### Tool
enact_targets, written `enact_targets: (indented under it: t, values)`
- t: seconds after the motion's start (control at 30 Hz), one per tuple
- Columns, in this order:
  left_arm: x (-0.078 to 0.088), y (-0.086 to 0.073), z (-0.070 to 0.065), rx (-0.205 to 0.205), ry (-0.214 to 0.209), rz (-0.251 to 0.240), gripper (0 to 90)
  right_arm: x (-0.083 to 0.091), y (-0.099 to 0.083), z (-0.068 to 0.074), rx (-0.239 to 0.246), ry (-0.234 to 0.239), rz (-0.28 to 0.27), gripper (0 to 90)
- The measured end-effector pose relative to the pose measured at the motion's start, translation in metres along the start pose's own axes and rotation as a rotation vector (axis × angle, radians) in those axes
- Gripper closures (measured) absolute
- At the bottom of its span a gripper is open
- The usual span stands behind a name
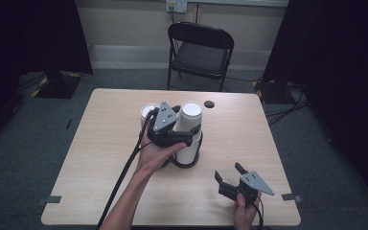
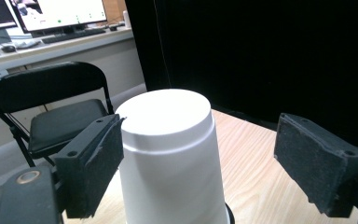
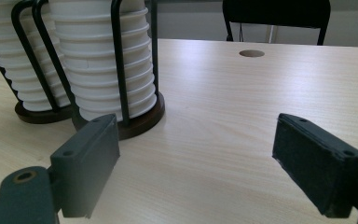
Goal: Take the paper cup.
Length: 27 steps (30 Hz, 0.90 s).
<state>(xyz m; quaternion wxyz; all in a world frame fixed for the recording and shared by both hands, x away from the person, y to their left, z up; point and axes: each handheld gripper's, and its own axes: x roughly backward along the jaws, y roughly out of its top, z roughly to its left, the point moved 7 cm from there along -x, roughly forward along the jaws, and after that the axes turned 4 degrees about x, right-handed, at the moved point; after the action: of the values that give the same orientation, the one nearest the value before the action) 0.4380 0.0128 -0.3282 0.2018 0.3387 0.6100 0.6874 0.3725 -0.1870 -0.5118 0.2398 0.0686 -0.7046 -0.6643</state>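
Two stacks of white cups stand upside down in dark wire holders near the middle of the tabletop [image 1: 100, 143], a little toward its far edge and side by side: the right cup stack [image 1: 189, 132] taller, the left cup stack [image 1: 148, 113] partly hidden behind the left hand. Left tongs [image 1: 188, 135] sit at the right stack, part way down it. In the left gripper view its jaws straddle the top cup [image 2: 172, 154]; the left pad lies at the cup's shoulder, the right pad stands well clear, so nothing is gripped, jaws part open. Right tongs [image 1: 229, 172] hover near the near right corner, jaws spread wide and empty, pointing toward the stacks. Bare wood lies between the right tongs and the holder base [image 3: 137, 122]. Open room: whole left half of the tabletop, the right edge strip, the far right corner apart from a cable hole [image 1: 209, 104]. A folding chair [image 1: 200, 52] stands beyond the far edge.
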Motion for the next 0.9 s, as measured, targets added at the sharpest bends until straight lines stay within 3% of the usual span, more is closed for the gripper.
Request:
enact_targets:
  t: [0.4,0.53,0.9]
  values:
    - [-0.018,0.008,0.009,-0.007,0.018,0.048,18.5,0.0,0.0,0.0,0.001,0.004,-0.002,14.1]
    - [-0.021,0.007,0.013,0.009,0.008,0.069,17.4,0.0,0.0,0.001,0.003,0.007,-0.001,14.1]
    - [-0.035,0.0,0.014,-0.015,0.009,0.146,15.9,0.0,0.0,0.001,0.003,0.007,-0.001,14.1]
